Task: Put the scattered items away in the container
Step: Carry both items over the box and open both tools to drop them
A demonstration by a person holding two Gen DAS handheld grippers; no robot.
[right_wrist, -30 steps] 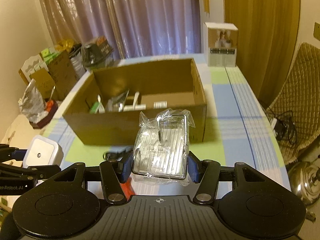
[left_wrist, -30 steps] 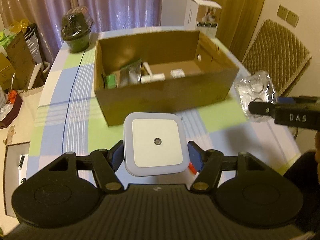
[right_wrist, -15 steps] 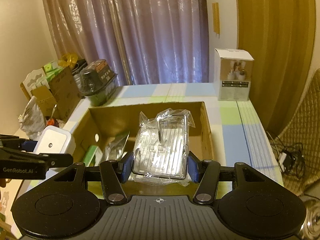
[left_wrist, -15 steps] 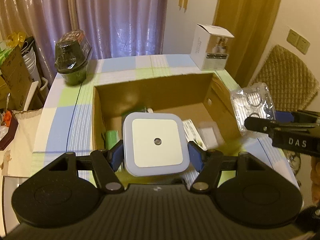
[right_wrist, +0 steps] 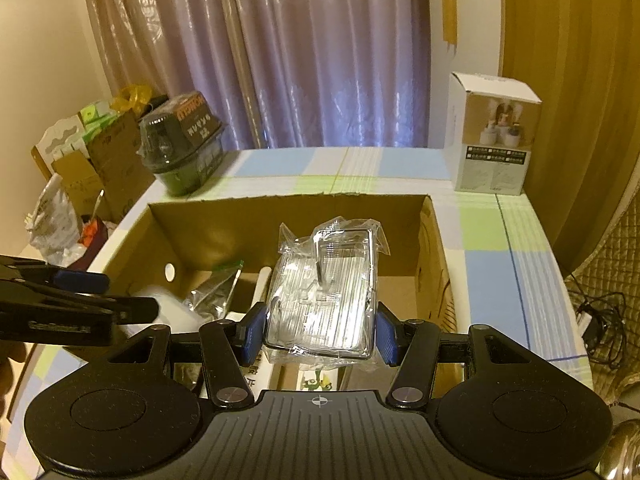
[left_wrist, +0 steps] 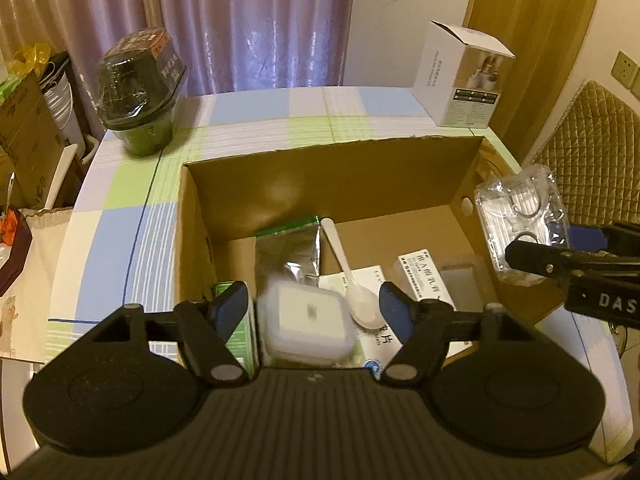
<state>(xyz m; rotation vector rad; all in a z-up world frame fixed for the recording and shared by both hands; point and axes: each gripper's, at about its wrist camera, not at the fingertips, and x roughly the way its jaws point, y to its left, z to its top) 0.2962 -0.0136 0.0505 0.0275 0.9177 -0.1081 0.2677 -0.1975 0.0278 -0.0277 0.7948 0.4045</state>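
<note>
The open cardboard box [left_wrist: 332, 156] lies directly under both grippers. My left gripper [left_wrist: 312, 308] is open over its near left part. The white square night light [left_wrist: 306, 322] is blurred just below the spread fingers, loose inside the box among a foil pouch [left_wrist: 294, 248], a white spoon [left_wrist: 352, 284] and medicine cartons [left_wrist: 424, 276]. My right gripper [right_wrist: 320, 332] is shut on a clear plastic package [right_wrist: 324, 296] and holds it above the box [right_wrist: 280, 216]. In the left wrist view that package [left_wrist: 520, 216] hangs over the box's right wall.
On the checked tablecloth [left_wrist: 120, 232] behind the box stand a lidded dark green bowl [left_wrist: 140, 96] at far left and a white product carton [left_wrist: 460, 80] at far right. A quilted chair [left_wrist: 584, 148] is off the table's right edge. Bags and cartons [right_wrist: 88, 160] crowd the left.
Both grippers have risen and moved forward from in front of the box to above it. The left gripper has opened and let go of the night light, which is dropping into the box.
</note>
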